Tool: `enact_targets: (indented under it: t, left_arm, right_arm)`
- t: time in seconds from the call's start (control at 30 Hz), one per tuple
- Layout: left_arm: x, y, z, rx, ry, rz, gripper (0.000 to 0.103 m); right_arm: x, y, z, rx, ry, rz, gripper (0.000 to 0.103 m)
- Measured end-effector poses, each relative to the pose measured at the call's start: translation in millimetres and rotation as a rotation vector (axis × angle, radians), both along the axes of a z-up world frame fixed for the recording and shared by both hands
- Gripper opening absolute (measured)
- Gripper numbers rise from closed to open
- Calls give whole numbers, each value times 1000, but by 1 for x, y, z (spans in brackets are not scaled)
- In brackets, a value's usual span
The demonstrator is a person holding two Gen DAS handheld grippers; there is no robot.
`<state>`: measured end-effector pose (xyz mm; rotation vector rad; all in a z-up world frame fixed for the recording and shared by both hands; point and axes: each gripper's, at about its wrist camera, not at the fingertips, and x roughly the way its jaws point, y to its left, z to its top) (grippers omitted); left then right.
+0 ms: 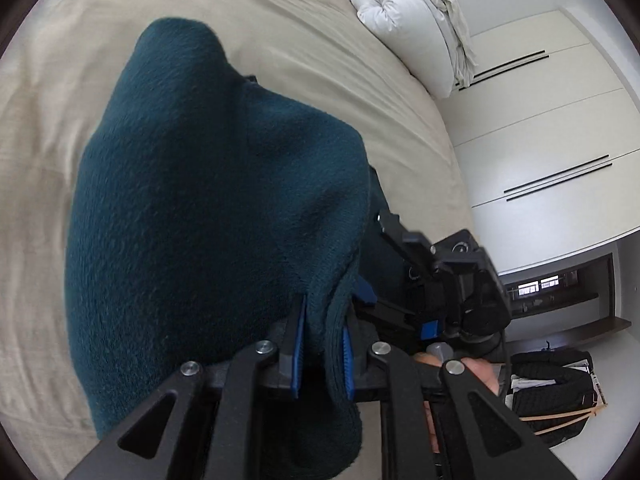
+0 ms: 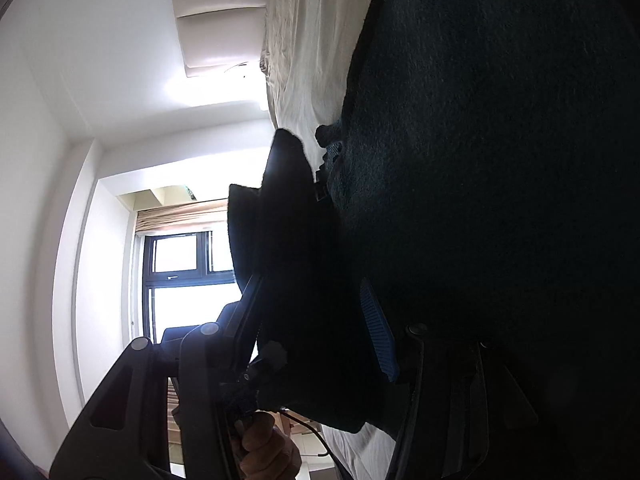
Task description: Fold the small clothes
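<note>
Mid-fold: teal fleece garment point(image 1: 208, 208) lifted off the bed point(image 1: 60, 80).

Left wrist view: left tongs point(image 1: 322, 356) nearly closed, blue pads pinching a gathered edge, cloth draping above the sheet. Right wrist view: right tongs point(image 2: 320, 344) about half open with dark fleece bunched between; firm grip impossible to tell. Next, probably: carrying the held edges across and laying them down evenly.

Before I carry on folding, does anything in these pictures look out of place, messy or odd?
Little stands out. The dark teal fleece garment is bunched, clamped in the left gripper above the beige bed cover. A crumpled white duvet sits heaped at the bed's far end. The right wrist view is too dark to judge.
</note>
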<state>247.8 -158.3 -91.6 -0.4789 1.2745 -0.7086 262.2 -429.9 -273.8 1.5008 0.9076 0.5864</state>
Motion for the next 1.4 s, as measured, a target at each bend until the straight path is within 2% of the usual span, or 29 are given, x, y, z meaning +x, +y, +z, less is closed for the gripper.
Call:
enact_targets:
  t: [0.1, 0.13, 0.2, 0.27, 0.33, 0.53, 0.67, 0.73, 0.8, 0.9, 1.07, 1.17, 1.4]
  left_arm:
    - [-12, -4, -6, 15, -31, -7, 26]
    - [-14, -2, -5, -3, -39, -10, 31]
    - [-19, 4, 1, -49, -38, -17, 47]
    - [-27, 11, 11, -78, -60, -23, 52]
    - [-37, 21, 22, -91, -105, -27, 52]
    - [-58, 44, 38, -43, -221, -40, 52]
    - [-55, 48, 29, 9, -231, -33, 52]
    - [-57, 52, 22, -2, -221, -28, 52]
    - [-61, 53, 20, -6, -232, -34, 52]
    - [-66, 53, 20, 9, -255, -48, 52]
    - [-66, 56, 28, 27, -288, -29, 52]
    - [-63, 60, 33, 38, -307, -21, 57]
    - [-51, 58, 41, 97, -351, -22, 66]
  right_arm:
    - [3, -4, 0, -4, 9, 18, 47]
    - [4, -5, 0, -13, 14, 25, 47]
    - [5, 3, 3, -31, 19, 37, 47]
    - [5, 3, 5, -49, 26, 46, 47]
    - [6, 7, 12, -67, 28, 52, 47]
    - [2, 19, 29, -147, 46, 103, 48]
    - [-8, 26, 38, -247, 79, 163, 48]
    - [-9, 33, 41, -302, 95, 188, 47]
    - [-11, 37, 43, -365, 113, 209, 31]
    - [-17, 35, 44, -422, 134, 220, 15]
    - [-27, 31, 61, -497, 112, 234, 12]
    - [-23, 31, 70, -523, 96, 231, 12]
    - [-24, -3, 87, -570, 85, 191, 12]
